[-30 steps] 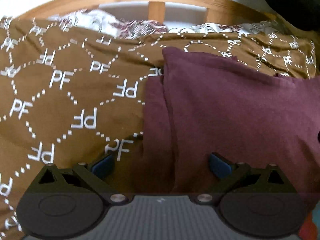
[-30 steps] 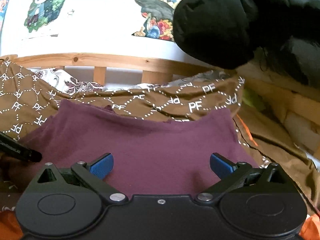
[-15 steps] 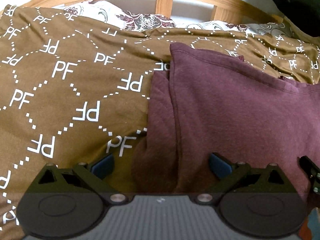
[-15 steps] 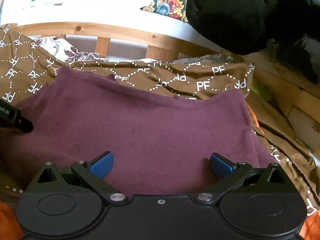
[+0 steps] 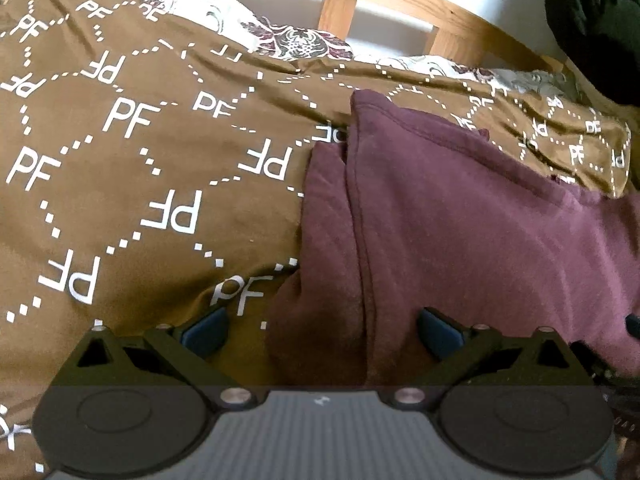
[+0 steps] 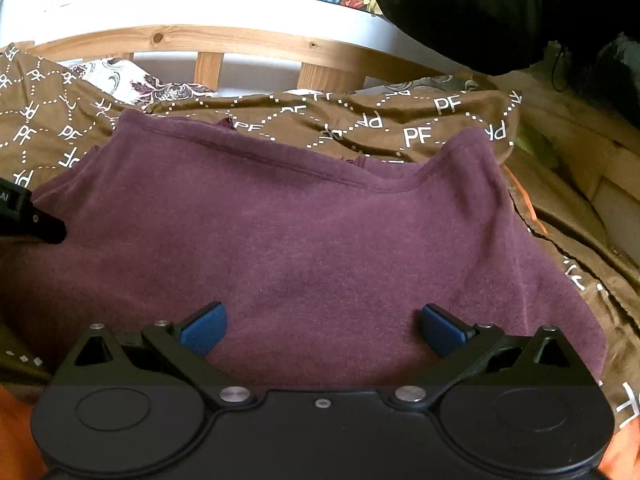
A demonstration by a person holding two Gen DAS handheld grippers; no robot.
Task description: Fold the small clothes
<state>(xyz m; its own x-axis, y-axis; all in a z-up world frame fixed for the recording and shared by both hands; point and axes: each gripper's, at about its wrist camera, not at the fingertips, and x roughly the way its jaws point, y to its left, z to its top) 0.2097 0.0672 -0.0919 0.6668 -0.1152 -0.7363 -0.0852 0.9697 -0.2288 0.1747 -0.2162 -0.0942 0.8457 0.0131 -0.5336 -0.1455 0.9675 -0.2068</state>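
My left tongs and right tongs hang released over the maroon garment, spread on the bed's brown cover. Next I'd pinch its near edge to fold.

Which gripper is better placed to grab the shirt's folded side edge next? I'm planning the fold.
Left. The left gripper, open, has the shirt's side edge between its fingers; the right gripper faces the shirt's flat middle.
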